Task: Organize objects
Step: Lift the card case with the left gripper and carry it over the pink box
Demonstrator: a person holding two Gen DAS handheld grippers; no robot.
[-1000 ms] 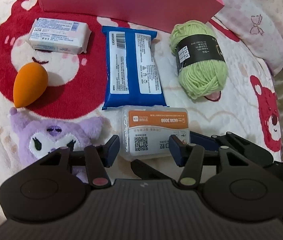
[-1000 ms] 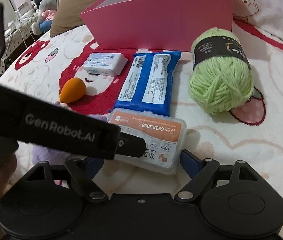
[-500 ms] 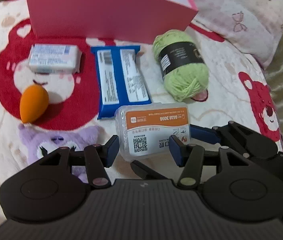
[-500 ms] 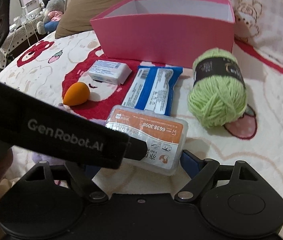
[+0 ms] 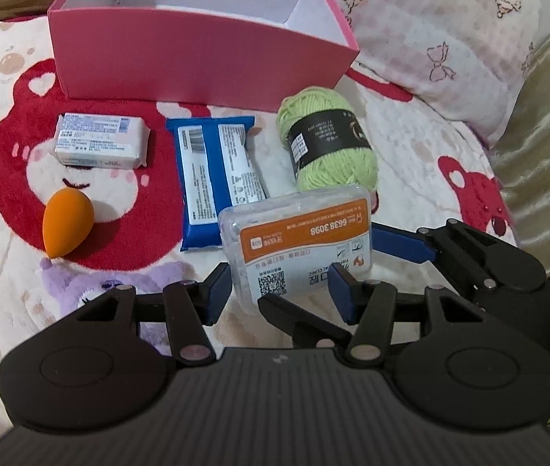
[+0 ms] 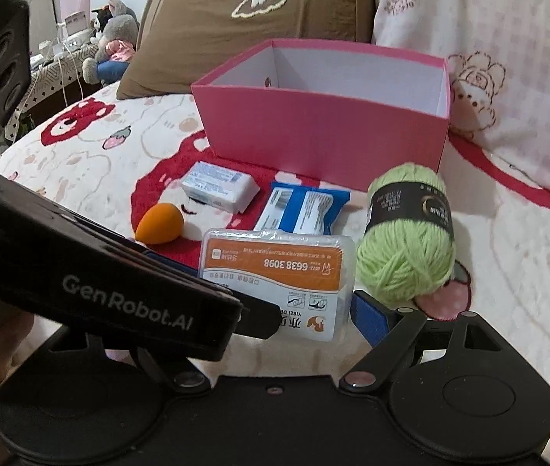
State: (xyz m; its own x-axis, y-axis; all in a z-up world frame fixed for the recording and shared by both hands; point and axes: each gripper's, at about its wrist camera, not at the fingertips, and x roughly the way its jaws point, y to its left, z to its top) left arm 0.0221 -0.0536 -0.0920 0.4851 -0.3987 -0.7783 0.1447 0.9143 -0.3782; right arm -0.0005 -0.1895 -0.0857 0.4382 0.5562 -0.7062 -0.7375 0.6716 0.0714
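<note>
Both hand-held grippers were clamped on the clear floss pick box (image 5: 298, 240), the left hand-held gripper (image 5: 280, 291) across its near end and the right hand-held gripper (image 6: 294, 310) across its length, holding it tilted above the bed blanket (image 5: 410, 143), in front of the open pink box (image 5: 197, 58).
</note>
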